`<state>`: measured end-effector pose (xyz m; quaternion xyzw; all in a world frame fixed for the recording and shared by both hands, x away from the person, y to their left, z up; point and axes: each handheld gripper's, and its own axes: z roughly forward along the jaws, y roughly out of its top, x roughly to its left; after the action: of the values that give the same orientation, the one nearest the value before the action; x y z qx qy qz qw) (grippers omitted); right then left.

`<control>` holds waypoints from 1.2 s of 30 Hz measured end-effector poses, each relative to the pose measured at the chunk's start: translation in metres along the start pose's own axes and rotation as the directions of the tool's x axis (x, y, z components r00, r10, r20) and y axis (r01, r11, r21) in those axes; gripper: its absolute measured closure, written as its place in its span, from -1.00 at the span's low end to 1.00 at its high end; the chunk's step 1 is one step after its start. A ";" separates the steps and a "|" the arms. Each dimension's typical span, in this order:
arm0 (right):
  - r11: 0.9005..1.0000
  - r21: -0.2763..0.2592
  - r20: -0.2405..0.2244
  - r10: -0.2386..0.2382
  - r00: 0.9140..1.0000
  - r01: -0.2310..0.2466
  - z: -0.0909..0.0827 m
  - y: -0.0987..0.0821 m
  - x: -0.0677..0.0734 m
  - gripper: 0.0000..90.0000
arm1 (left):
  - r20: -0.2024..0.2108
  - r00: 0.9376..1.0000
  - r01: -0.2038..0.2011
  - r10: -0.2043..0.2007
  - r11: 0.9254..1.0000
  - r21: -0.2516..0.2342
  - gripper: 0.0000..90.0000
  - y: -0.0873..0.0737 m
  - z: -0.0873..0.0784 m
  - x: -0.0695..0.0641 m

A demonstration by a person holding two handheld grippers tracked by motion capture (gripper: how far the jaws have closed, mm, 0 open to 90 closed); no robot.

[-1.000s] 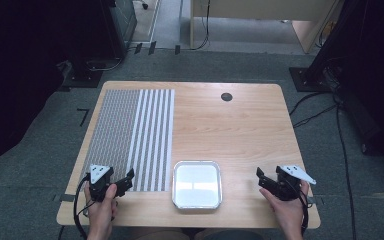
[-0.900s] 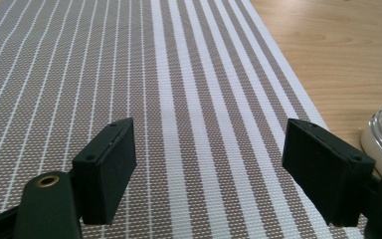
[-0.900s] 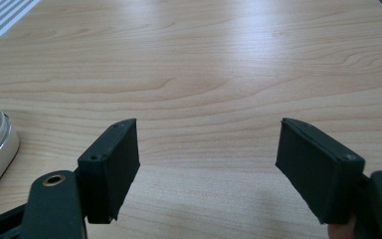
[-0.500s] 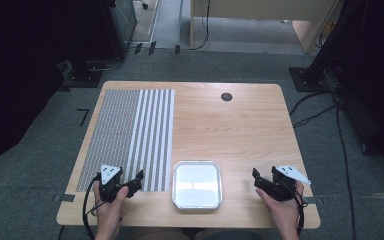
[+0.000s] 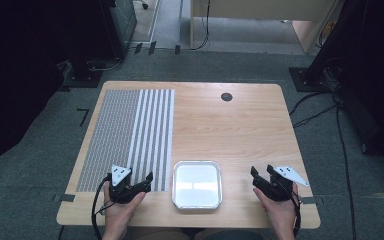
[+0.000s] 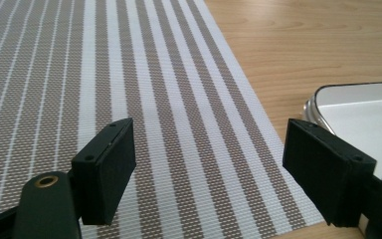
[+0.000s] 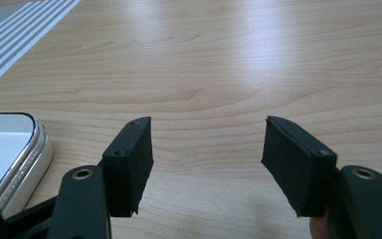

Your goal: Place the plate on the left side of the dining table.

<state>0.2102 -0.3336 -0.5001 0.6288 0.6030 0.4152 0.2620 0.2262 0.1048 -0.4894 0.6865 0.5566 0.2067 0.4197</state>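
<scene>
Near edge: left gripper over near right corner of striped placemat, jaws apart, nothing between. Right gripper over bare wood at far right of surface, jaws apart and empty, having just been closing. Between the two: white square tray, empty, resting flat just right of placemat's edge. Tray lay to the right of left gripper, close by; to the left of right gripper, somewhat farther off. Left hand judged nearer. Placemat's long axis ran away toward far edge. Beyond: small dark grommet
</scene>
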 end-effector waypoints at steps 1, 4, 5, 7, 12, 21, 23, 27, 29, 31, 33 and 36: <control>1.000 -0.001 -0.004 -0.003 1.000 0.003 0.000 0.000 0.001 -0.18 | 0.004 1.000 -0.001 0.001 1.000 0.001 -0.53 0.000 0.001 -0.001; 1.000 0.003 -0.004 -0.017 1.000 0.017 0.001 -0.001 0.003 -0.18 | 0.017 1.000 0.000 0.000 1.000 0.001 -0.50 -0.001 0.002 -0.006; 1.000 0.002 -0.006 -0.019 1.000 0.019 0.002 -0.001 0.004 -0.17 | 0.021 1.000 0.000 0.000 1.000 0.002 -0.49 -0.001 0.002 -0.007; 1.000 -0.006 -0.004 -0.026 1.000 0.026 0.002 -0.002 0.006 -0.11 | 0.030 1.000 -0.004 0.004 1.000 0.006 -0.47 -0.001 0.003 -0.010; 0.999 -0.023 -0.010 -0.031 0.999 0.031 0.001 -0.003 0.011 -0.03 | 0.043 0.999 -0.017 0.017 1.000 0.005 -0.30 -0.003 0.004 -0.018; 0.999 -0.014 -0.044 -0.040 0.998 0.040 0.003 -0.006 0.019 0.14 | 0.067 0.998 -0.006 0.004 1.000 0.022 -0.12 -0.006 0.009 -0.029; 0.999 -0.004 -0.052 -0.039 0.998 0.039 0.004 -0.007 0.021 0.17 | 0.076 0.997 -0.013 0.011 1.000 0.024 -0.05 -0.007 0.009 -0.031; 0.999 0.012 -0.070 -0.037 0.997 0.038 0.007 -0.008 0.025 0.24 | 0.091 0.996 -0.025 0.023 0.999 0.023 0.05 -0.009 0.010 -0.036; 0.999 0.015 -0.076 -0.040 0.996 0.041 0.007 -0.009 0.027 0.29 | 0.094 0.995 -0.028 0.026 0.999 0.024 0.16 -0.010 0.011 -0.038; 0.999 0.015 -0.084 -0.037 0.996 0.039 0.008 -0.009 0.030 0.33 | 0.102 0.994 -0.031 0.028 0.999 0.023 0.22 -0.011 0.011 -0.040; 0.999 0.011 -0.098 -0.040 0.994 0.041 0.008 -0.010 0.032 0.38 | 0.108 0.994 -0.032 0.029 0.999 0.022 0.25 -0.011 0.012 -0.042; 0.999 0.015 -0.125 -0.032 0.992 0.034 0.008 -0.011 0.038 0.45 | 0.116 0.993 -0.037 0.034 0.999 0.026 0.28 -0.012 0.012 -0.044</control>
<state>0.2085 -0.2937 -0.5060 0.5939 0.6319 0.4442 0.2252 0.2155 0.0592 -0.4979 0.7130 0.5220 0.1662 0.4377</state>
